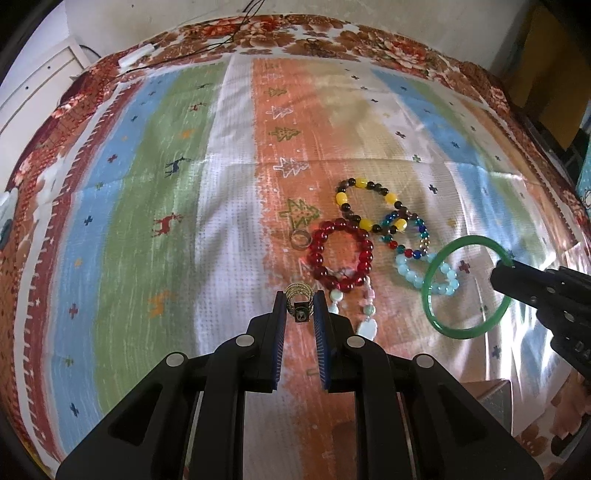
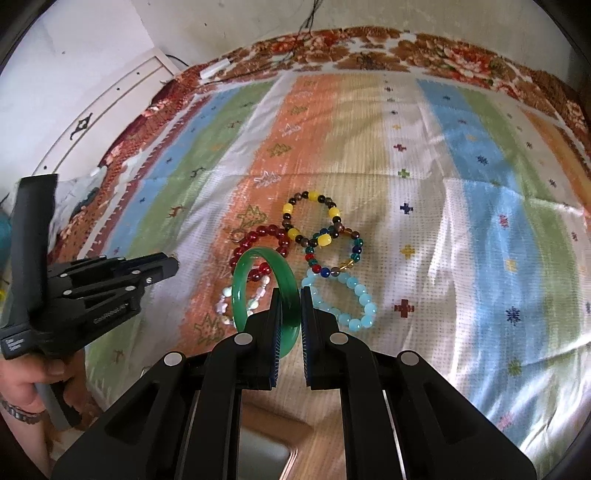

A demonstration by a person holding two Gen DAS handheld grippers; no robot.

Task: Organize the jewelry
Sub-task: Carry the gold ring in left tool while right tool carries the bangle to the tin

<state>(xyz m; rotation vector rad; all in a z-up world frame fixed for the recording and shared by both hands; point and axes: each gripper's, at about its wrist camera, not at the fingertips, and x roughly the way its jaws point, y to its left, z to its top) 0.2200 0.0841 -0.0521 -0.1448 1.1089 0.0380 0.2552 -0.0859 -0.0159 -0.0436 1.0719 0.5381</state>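
My left gripper point(image 1: 300, 308) is shut on a gold wire ring with a dark stone point(image 1: 299, 300), held above the striped cloth. My right gripper point(image 2: 290, 301) is shut on a green bangle point(image 2: 258, 284), lifted off the cloth; the bangle also shows in the left wrist view point(image 1: 466, 286). On the cloth lie a red bead bracelet point(image 1: 341, 258), a yellow and brown bead bracelet point(image 1: 369, 205), a multicolour bead bracelet point(image 1: 406, 238), a light blue bead bracelet point(image 2: 345, 301), a pale pink and white bracelet point(image 1: 364, 310) and a small silver ring point(image 1: 300, 239).
A striped cloth point(image 1: 166, 221) covers a floral bedspread point(image 1: 332, 33). A wooden box with a grey lining point(image 2: 266, 443) sits under my right gripper. Black cables and a white plug point(image 1: 136, 59) lie at the far edge. A white panel point(image 2: 92, 122) stands at left.
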